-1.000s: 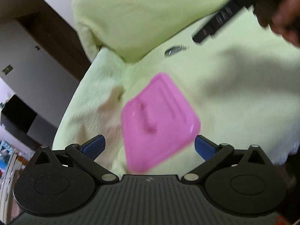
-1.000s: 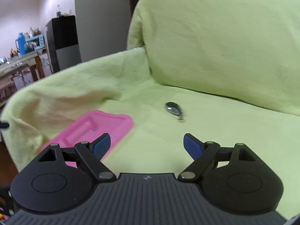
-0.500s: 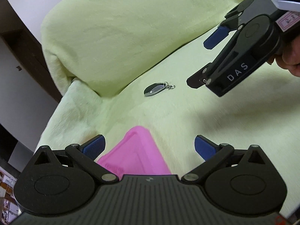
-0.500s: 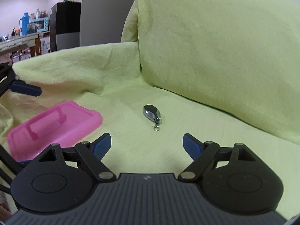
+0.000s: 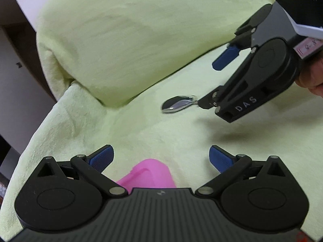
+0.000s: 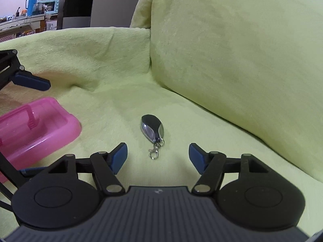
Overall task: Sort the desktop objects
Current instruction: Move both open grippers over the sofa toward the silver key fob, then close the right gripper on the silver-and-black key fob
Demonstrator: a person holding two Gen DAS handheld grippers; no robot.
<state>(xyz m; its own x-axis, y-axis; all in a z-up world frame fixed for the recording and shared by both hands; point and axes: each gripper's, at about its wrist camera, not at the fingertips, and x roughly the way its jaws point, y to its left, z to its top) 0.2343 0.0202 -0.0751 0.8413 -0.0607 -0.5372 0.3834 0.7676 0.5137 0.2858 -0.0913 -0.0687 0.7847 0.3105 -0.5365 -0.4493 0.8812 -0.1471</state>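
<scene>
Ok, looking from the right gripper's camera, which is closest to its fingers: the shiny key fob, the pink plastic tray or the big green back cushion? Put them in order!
1. The shiny black-and-silver key fob, straight ahead of the open right gripper, its ring nearly between the fingers.
2. The pink plastic tray, off to the left.
3. The big green back cushion, behind and to the right.

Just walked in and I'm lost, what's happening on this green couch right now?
A person holds a two-finger tool in each hand over a sofa covered in a green blanket. The right tool is open and close to a key fob lying on the seat, not yet gripping it. The left tool is also open, holding nothing, above a corner of a pink tray beside the fob.
</scene>
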